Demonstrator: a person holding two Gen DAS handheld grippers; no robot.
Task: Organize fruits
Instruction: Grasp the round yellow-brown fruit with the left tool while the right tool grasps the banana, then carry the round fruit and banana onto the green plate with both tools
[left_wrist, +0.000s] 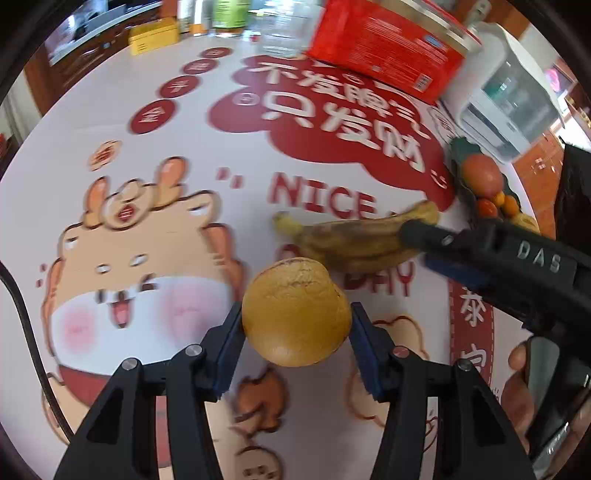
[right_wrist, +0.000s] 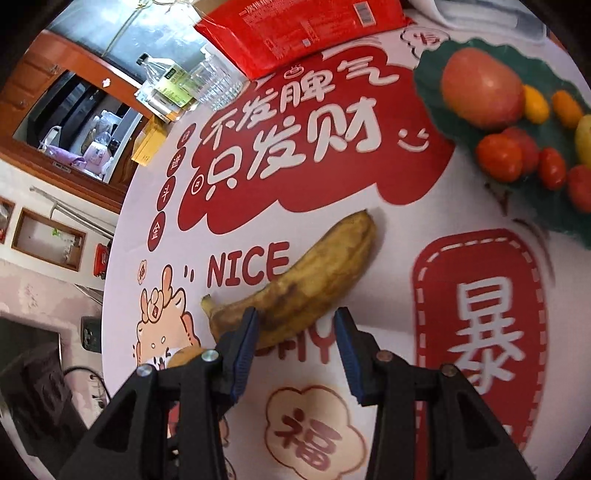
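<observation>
The left gripper (left_wrist: 297, 325) has its jaws closed against a brownish-orange round fruit (left_wrist: 295, 312). The right gripper (right_wrist: 295, 332) (jaws spread, gripping nothing) straddles the spotted banana (right_wrist: 295, 280) on the desk (right_wrist: 388, 236).

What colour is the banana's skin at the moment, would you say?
Dull yellow with brown-black blotches; the banana shows best in the right wrist view.

Left claw (left_wrist: 295, 325), right claw (right_wrist: 295, 332): black frames, blue pads, silver screws; "DAS" lettering; bare fingers (left_wrist: 517, 373).
</observation>
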